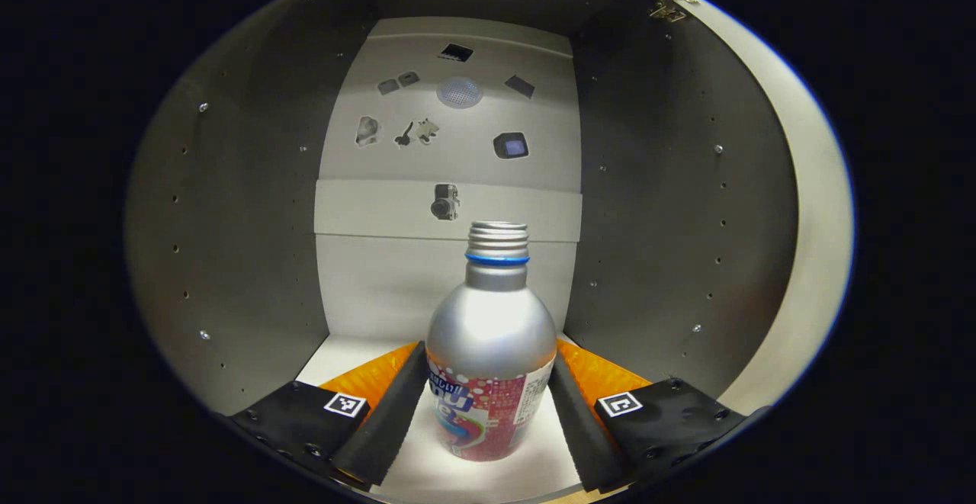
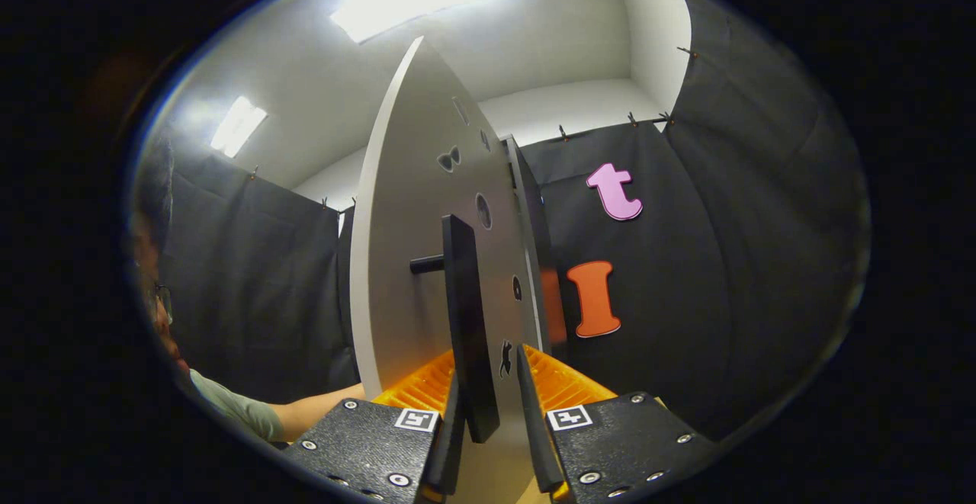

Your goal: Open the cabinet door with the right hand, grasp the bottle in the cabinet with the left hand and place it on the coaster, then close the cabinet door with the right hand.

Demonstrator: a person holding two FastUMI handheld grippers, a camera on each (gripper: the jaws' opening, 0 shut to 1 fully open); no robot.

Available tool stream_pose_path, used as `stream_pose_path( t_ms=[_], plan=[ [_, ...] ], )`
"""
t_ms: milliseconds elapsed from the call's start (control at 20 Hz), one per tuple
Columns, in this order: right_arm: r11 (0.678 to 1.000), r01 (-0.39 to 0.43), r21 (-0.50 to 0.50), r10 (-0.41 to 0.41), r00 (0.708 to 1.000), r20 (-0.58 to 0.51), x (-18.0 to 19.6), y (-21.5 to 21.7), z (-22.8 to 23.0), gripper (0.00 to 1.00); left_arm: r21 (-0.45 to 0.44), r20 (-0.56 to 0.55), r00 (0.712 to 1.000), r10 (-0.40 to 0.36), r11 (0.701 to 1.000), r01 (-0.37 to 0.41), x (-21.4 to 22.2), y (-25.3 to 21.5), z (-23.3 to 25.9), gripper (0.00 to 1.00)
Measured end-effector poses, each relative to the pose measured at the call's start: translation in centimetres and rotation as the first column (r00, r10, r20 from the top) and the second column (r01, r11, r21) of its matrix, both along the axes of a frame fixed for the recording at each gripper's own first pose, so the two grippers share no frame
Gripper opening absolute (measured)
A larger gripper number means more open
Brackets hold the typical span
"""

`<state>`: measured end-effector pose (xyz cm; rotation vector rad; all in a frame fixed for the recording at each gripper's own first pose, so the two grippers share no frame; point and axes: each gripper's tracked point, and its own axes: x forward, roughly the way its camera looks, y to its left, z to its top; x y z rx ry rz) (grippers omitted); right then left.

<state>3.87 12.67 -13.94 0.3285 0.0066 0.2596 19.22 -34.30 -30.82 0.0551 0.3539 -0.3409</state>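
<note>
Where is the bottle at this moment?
In the left gripper view, the bottle stands upright on the cabinet floor, in the middle, between the two fingers of the left hand-held gripper, before the back wall.

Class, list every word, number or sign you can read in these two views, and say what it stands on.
label on the bottle: coloured print, too blurred and wrapped round to read.
square markers: black-and-white patterns, no words.
stickers on the cabinet's back panel: pictures, no text.
</note>
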Motion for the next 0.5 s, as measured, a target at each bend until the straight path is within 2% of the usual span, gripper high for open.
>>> stream_pose_path(
  t_ms=[250, 350, 400, 450, 500],
  plan=[
    [1.0, 0.007, -0.002, -0.007, 1.0, 0.012, 0.2, -0.1, 0.1, 0.38, 0.009, 0.007, 1.0, 0.008, 1.0, -0.008, 0.0, 0.1, 0.0, 0.86],
    [1.0, 0.024, -0.008, -0.024, 1.0, 0.006, 0.3, -0.6, 0.0, 0.37, 0.002, 0.006, 1.0, 0.006, 1.0, -0.006, -0.2, 0.1, 0.2, 0.85],
    [0.999, 0.03, -0.01, -0.03, 1.0, 0.0, 0.3, -0.8, -0.1, 0.39, 0.005, 0.013, 1.0, 0.008, 1.0, -0.008, -0.3, 0.4, 0.5, 0.84],
    [0.999, 0.034, -0.01, -0.034, 0.999, -0.003, 0.3, -0.8, -0.2, 0.45, 0.011, 0.02, 1.0, 0.009, 1.0, -0.01, -0.5, 0.8, 0.8, 0.84],
    [0.999, 0.039, -0.01, -0.039, 0.999, -0.007, 0.3, -0.9, -0.2, 0.46, 0.015, 0.028, 1.0, 0.01, 1.0, -0.01, -0.9, 1.2, 1.2, 0.84]
  ],
)
